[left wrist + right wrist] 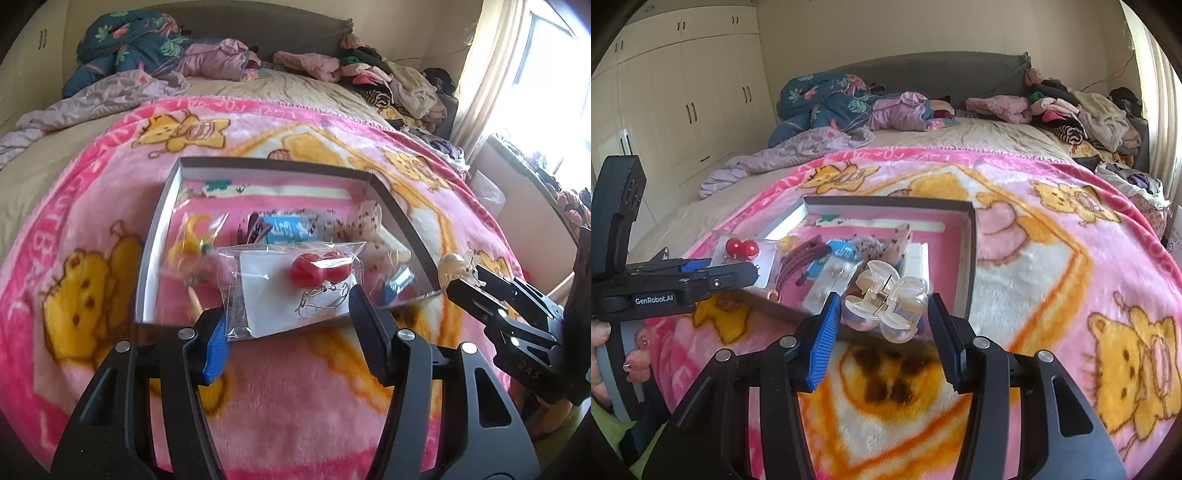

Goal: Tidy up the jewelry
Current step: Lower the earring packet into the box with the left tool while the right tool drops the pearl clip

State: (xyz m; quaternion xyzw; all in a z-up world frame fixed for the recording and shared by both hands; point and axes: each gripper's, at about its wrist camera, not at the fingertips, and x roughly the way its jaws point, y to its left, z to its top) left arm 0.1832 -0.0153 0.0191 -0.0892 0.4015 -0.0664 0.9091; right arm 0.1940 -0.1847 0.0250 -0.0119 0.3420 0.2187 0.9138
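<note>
Looking along the left gripper point(291, 325) first: clamping a clear packet point(291, 288) of red bead earrings point(319, 269) between blue-ribbed left pad and black right pad, gripping only the near edge so the beads and wire hooks are hanging free and unsquashed; holding it raised just above the near rim of the shallow box point(162, 225), probably for carrying across or setting down inside. Lying within that box on the pink blanket point(295, 398): a bag of yellow rings point(188, 240) at left, a blue card point(288, 229) in the middle, a speckled pouch point(365, 221) at far right, all loosely heaped rather than sorted. Reaching in from the right, the right gripper point(458, 275) carrying a pale clip. Looking along the right gripper point(882, 317) next: pinching a cream claw clip point(886, 299) with pearl knobs, pads pressing its two sides so the spring stays untouched, hovering over the box point(971, 258) near rim. Entering from the left, the left gripper point(738, 269) with its earring packet point(742, 251), a hand point(631, 362) wrapping its handle. Judging both pieces lifted out for arranging.
</note>
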